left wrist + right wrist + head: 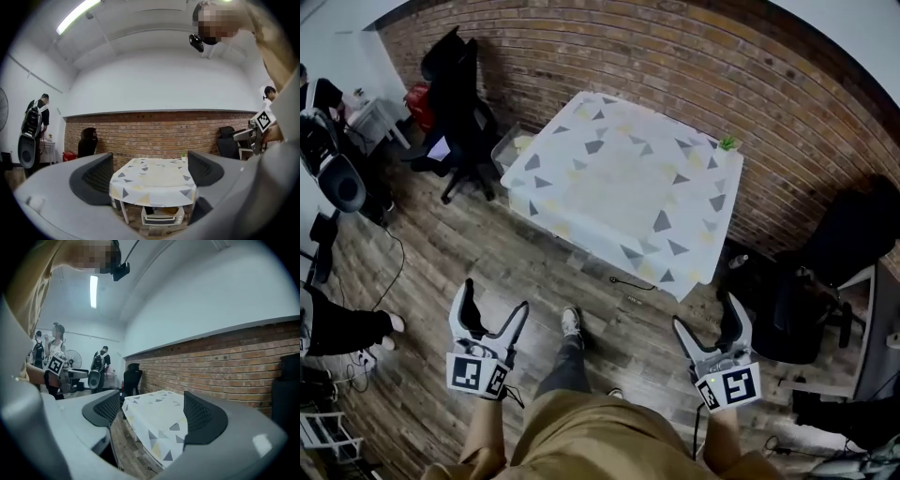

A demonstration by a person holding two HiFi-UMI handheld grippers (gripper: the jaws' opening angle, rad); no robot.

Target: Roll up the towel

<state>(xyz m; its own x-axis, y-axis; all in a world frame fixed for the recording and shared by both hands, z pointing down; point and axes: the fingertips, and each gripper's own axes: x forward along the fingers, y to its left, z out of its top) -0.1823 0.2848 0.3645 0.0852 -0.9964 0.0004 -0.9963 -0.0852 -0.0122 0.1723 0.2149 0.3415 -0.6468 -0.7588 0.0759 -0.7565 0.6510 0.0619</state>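
White triangle-patterned cloth (675, 234) covers table; pale flat towel (614, 183), faintly seen, lies at its middle. We hold left gripper (495, 298) and right gripper (706, 311) well apart from table, jaws wide, empty.

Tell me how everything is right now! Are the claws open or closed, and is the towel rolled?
Left claw: open, nothing in it.
Right claw: open, nothing in it.
Tablecloth: spread out, edges hanging down.
Towel: faint, seems to lie flat on the tablecloth, not rolled.
Black chair: upright, nobody sitting in it.
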